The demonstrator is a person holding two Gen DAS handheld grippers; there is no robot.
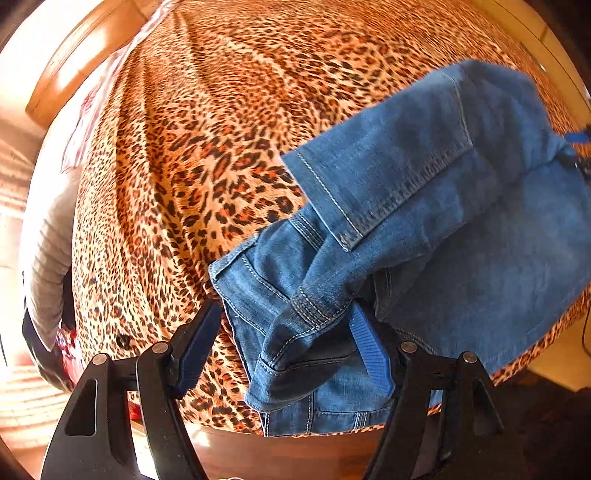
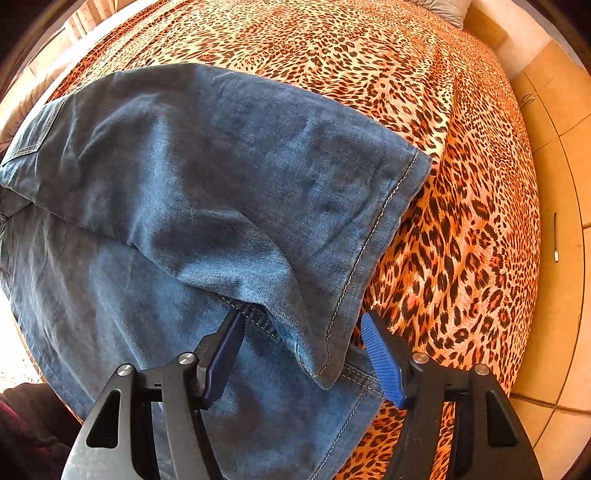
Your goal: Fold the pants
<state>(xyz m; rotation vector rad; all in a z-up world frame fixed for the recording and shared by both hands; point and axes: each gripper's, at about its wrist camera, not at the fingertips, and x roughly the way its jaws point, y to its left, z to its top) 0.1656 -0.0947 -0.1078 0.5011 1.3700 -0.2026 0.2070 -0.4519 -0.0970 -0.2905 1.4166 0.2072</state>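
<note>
**Jeans half folded on the bed, both grippers standing open over the cloth**

The jeans [image 1: 424,221] lie near the edge of the bed, on the leopard-print bedspread [image 1: 184,129]. I work here because the spread gives a wide flat surface, and the near edge keeps the cloth within my reach.

In the left wrist view the denim fills the picture from about 1 o'clock round to 6 o'clock. A hemmed leg end [image 1: 332,199] is laid back over the waistband [image 1: 251,280], which sits near 6 o'clock. That overlap tells me the legs are already brought up toward the waist. My left gripper [image 1: 291,350] has its jaws set wide. The waistband corner lies between the fingers, yet neither pad presses on it, so I judge it holds nothing.

In the right wrist view the jeans [image 2: 166,184] spread from 9 o'clock to the centre, with a leg hem [image 2: 380,240] running down toward 5 o'clock. My right gripper [image 2: 306,350] points down over that hem corner, jaws apart, the folded edge between them but not pinched. I keep it there, I think, because the corner is the best handle for the next fold.

A pillow [image 2: 439,7] rests far off at 1 o'clock, well clear of the work.
</note>
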